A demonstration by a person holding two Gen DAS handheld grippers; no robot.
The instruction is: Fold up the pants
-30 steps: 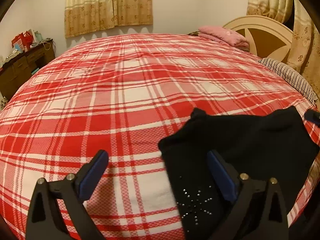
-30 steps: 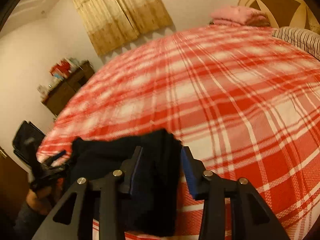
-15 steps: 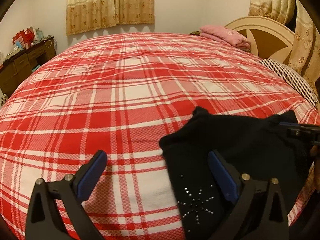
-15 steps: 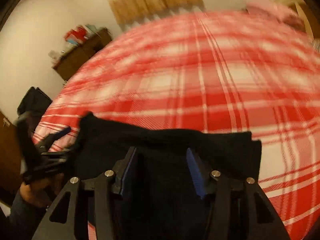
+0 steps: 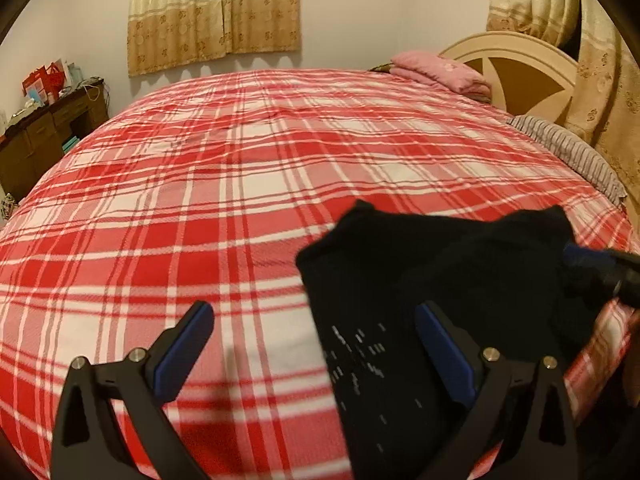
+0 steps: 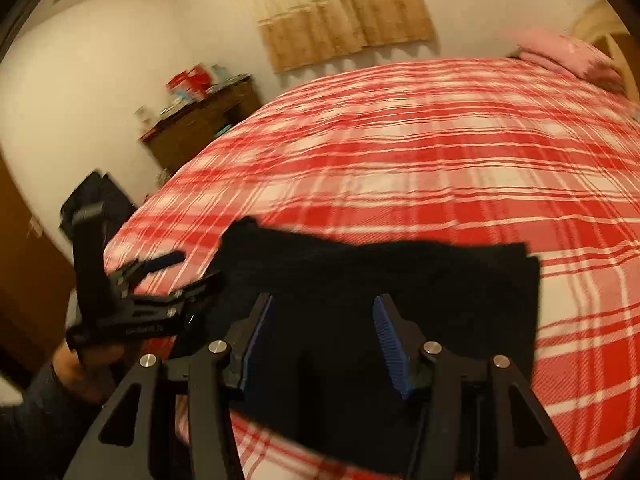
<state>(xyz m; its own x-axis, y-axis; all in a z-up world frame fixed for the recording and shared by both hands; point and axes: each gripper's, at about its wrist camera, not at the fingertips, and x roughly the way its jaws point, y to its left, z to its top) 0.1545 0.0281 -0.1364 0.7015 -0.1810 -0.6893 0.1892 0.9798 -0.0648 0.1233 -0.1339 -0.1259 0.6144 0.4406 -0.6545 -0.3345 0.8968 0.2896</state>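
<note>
With the black pants (image 5: 432, 280) folded at five o'clock, both the left gripper (image 5: 316, 344) and right gripper (image 6: 320, 340) gape empty, so probably only tidying remains.

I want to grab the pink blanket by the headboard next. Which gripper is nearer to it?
Right, probably. Both grippers hang over the black pants on the bed's near edge, far from the pink blanket; the right gripper is on the blanket's side, the left gripper farther away.

Black pants (image 5: 432, 280), folded into a flat rectangle, near bed's edge, tiny studs

Black pants (image 5: 440, 280) lie on a red-and-white plaid bedspread (image 5: 240, 184).
</note>
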